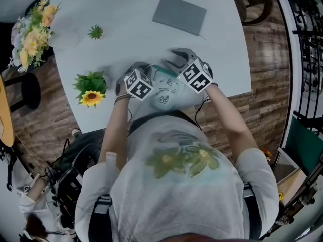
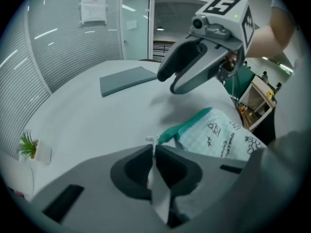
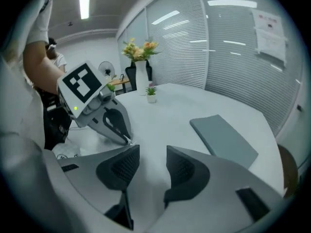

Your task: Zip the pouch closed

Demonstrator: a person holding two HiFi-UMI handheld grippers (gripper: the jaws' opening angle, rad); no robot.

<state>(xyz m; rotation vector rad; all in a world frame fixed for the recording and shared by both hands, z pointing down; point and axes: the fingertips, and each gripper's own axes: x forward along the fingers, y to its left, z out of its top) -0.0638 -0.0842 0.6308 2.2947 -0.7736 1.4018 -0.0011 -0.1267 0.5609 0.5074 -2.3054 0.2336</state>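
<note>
**Open middle, crowded near edge**

The table (image 1: 126, 44) lies bare across its middle. A wide lane runs between the grey pad (image 1: 180, 14) on the far side and the small potted plant (image 1: 95, 32) at the left. The sunflower pot (image 1: 91, 88) stands near the left gripper (image 1: 150, 69) and narrows that flank. The right gripper (image 1: 172, 58) sits just beside it at the pouch (image 1: 169, 92), with little room between them. To the right of the pouch the tabletop is free to its edge.

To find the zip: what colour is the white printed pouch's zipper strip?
Teal green zipper strip, clearest in the left gripper view.
</note>
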